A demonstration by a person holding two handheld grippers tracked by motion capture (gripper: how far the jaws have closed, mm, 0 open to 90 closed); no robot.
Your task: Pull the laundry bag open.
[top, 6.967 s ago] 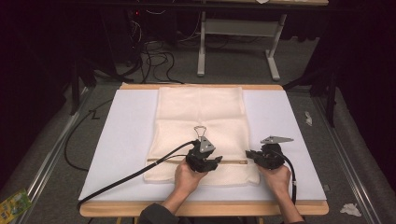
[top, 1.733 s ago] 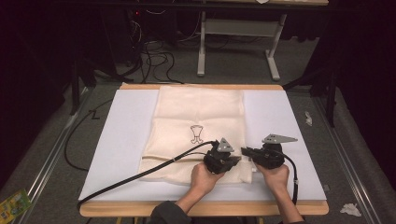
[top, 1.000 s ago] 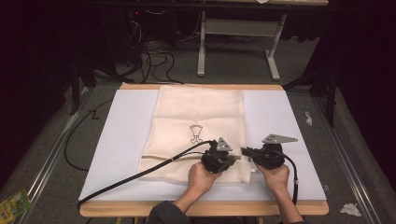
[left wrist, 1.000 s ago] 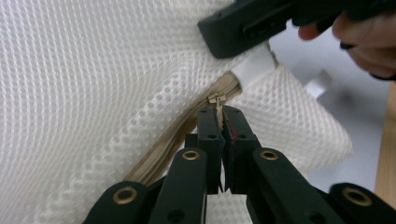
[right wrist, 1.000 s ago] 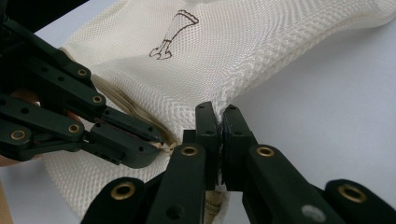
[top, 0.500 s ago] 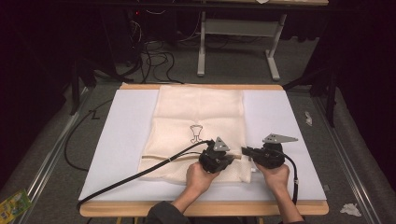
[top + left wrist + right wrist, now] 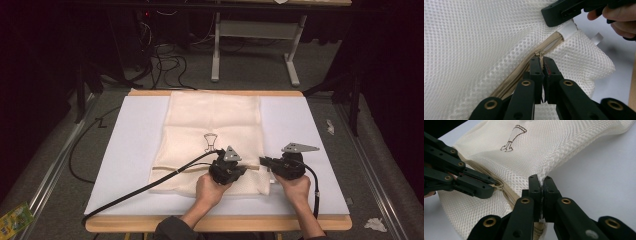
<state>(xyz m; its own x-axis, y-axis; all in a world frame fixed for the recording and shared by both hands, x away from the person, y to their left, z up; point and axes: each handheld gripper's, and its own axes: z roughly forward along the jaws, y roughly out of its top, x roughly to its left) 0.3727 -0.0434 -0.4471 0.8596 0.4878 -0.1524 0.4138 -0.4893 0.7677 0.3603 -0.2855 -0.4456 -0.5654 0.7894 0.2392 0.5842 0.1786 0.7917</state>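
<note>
A cream mesh bag (image 7: pixel 215 120) with a dark line drawing (image 7: pixel 210 141) lies flat on the white table top (image 7: pixel 125 150). Its tan zipper (image 7: pixel 519 72) runs across the near part. My left gripper (image 7: pixel 245 168) is shut on the zipper pull (image 7: pixel 539 53), jaws pointing right. My right gripper (image 7: pixel 262 161) faces it from the right and is shut on the bag's edge at the zipper's end, beside a white tab (image 7: pixel 567 30). In the right gripper view my own jaws (image 7: pixel 541 180) pinch the mesh (image 7: pixel 549 145), and the left gripper (image 7: pixel 491 190) sits at the slider.
The table's wooden front edge (image 7: pixel 215 224) is near the person's forearms. The left gripper's cable (image 7: pixel 145 187) trails left across the table. Floor cables (image 7: pixel 160 60) and a desk frame (image 7: pixel 250 45) lie beyond. Paper scraps (image 7: pixel 376 224) lie on the floor at right.
The left gripper has slid slightly to the left along the zipper, away from the right gripper. The right gripper has stayed where it was.
</note>
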